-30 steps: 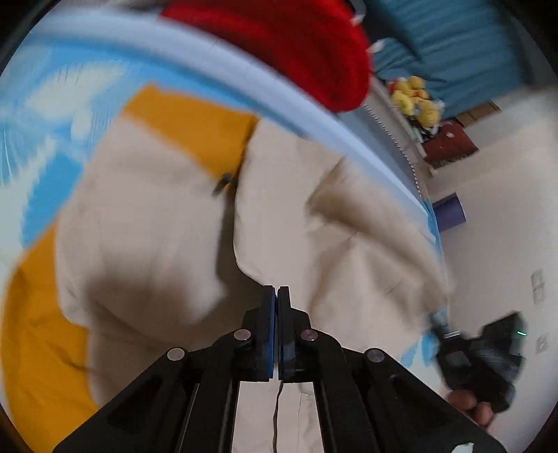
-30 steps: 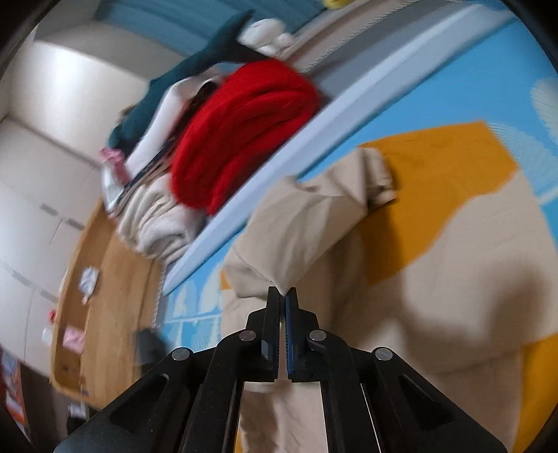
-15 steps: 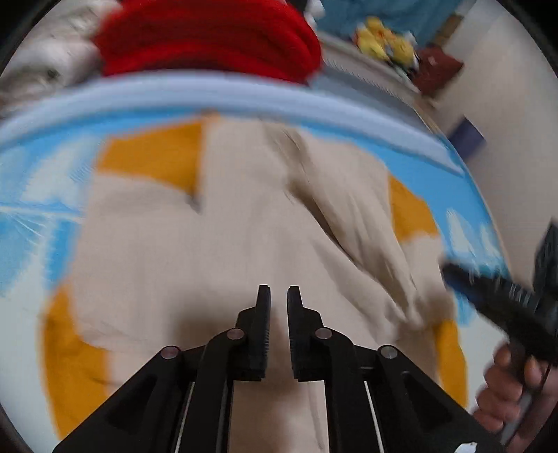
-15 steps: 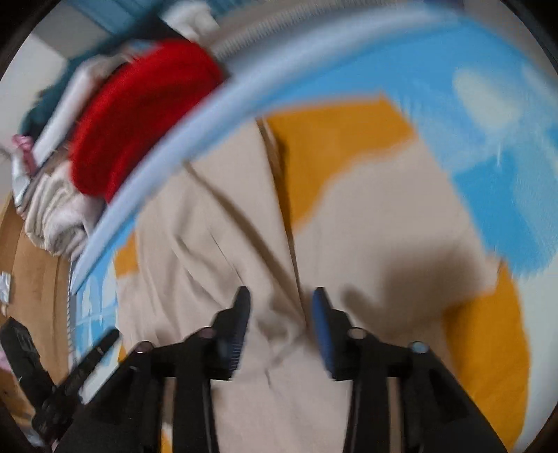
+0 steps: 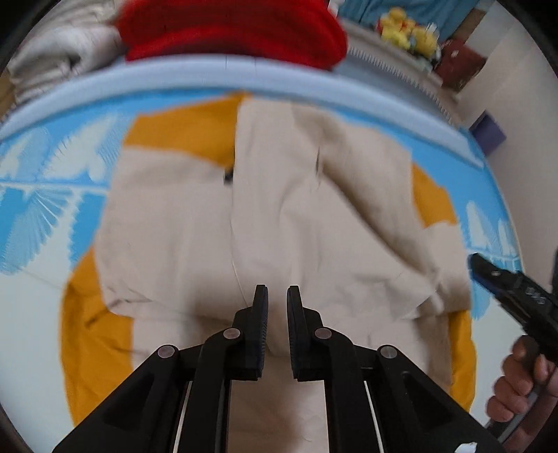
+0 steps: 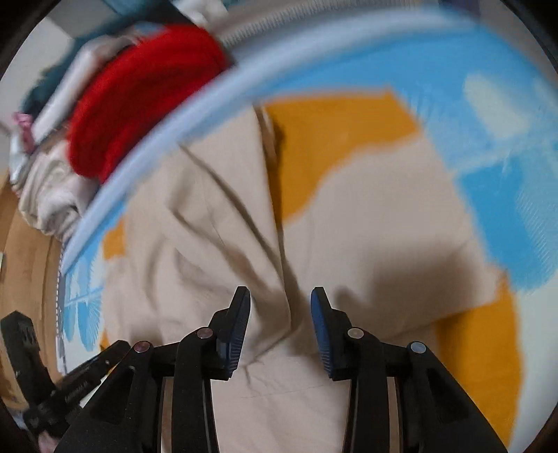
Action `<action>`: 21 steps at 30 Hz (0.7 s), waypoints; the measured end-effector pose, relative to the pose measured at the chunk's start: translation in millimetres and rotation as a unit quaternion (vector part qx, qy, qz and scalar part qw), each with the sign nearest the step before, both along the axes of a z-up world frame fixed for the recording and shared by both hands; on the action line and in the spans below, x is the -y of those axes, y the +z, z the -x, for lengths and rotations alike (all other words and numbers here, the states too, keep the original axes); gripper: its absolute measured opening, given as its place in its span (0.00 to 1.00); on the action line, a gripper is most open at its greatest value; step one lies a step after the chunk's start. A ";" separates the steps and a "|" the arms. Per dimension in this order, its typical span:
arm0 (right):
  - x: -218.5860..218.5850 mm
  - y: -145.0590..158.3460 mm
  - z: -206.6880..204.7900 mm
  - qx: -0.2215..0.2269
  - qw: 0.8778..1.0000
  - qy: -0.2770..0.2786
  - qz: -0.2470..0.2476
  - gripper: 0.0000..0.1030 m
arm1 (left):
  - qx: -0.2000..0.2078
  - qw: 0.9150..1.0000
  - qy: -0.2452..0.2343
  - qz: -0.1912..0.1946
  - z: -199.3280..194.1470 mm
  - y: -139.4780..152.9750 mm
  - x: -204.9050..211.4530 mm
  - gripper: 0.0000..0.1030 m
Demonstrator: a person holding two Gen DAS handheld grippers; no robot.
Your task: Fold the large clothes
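Note:
A large beige garment (image 5: 296, 216) lies spread on a blue, orange and white mat (image 5: 52, 195), with a creased fold running down its right half. My left gripper (image 5: 277, 287) hangs above the garment's near middle, its jaws a narrow gap apart with nothing between them. In the right wrist view the same garment (image 6: 216, 244) shows a long fold ridge running toward my right gripper (image 6: 279, 289). Its jaws stand apart and are closing, with the ridge below them and the pads off the cloth. The right gripper (image 5: 488, 275) also shows at the right edge, held by a hand (image 5: 523, 383).
A red knitted cloth (image 5: 230, 28) and a pile of pale clothes (image 5: 59, 59) lie beyond the mat's raised light-blue edge (image 5: 209, 76). Yellow plush toys (image 5: 408, 29) sit at the far right. Wooden floor (image 6: 24, 265) borders the mat on the left of the right wrist view.
Both grippers were shut a second ago and now stand apart, the right one much wider. Both views have swung round to face the garment squarely, and the left gripper has shifted.

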State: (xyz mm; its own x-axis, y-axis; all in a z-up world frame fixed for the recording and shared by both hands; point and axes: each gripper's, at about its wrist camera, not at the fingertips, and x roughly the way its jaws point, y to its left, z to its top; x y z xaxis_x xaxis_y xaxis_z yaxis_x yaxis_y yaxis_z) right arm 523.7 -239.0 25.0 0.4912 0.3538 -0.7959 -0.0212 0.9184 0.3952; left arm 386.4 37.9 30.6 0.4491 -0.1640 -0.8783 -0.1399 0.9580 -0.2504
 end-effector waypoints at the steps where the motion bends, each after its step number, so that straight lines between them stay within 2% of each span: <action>1: 4.0 14.1 8.1 0.023 1.000 0.000 0.001 0.35 | 0.021 1.000 0.001 -0.003 9.3 13.2 1.5 0.09; 3: 11.2 48.5 28.4 0.079 0.997 0.004 0.008 0.35 | 0.048 0.999 0.001 -0.013 22.6 26.4 1.9 0.09; 5: 10.3 78.0 51.9 0.122 0.992 0.011 0.024 0.35 | 0.085 0.995 -0.002 -0.048 43.7 48.2 12.1 0.09; 6: 6.9 89.8 65.9 0.139 0.990 0.016 0.032 0.35 | 0.097 0.993 -0.005 -0.063 36.9 56.7 21.1 0.09; 7: 9.1 105.3 82.8 0.160 0.986 0.022 0.046 0.35 | 0.117 0.989 -0.010 -0.088 51.9 71.1 25.5 0.09; 10: 38.0 146.3 134.1 0.211 0.975 0.024 0.061 0.35 | 0.159 0.980 -0.012 -0.117 83.5 102.6 29.2 0.09; 15: 89.8 186.8 229.7 0.238 0.970 0.001 0.049 0.34 | 0.181 0.975 -0.005 -0.126 148.6 132.7 28.1 0.09; 16: 97.4 189.6 246.5 0.243 0.969 0.002 0.050 0.31 | 0.185 0.974 -0.006 -0.131 165.8 137.2 27.3 0.09; 18: 117.4 192.8 282.5 0.255 0.965 -0.004 0.058 0.15 | 0.189 0.973 -0.004 -0.137 194.5 142.8 24.9 0.09; 21: 154.9 189.6 331.6 0.258 0.964 -0.028 0.059 0.13 | 0.193 0.972 0.000 -0.137 242.7 145.2 8.8 0.09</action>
State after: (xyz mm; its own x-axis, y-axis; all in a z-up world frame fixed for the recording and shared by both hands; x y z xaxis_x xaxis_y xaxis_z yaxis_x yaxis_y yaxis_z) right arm 192.1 -393.9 214.6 0.8480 0.2367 -0.4743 -0.1353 0.9618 0.2381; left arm 143.8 29.1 175.8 0.7541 0.0517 -0.6547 -0.0863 0.9960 -0.0208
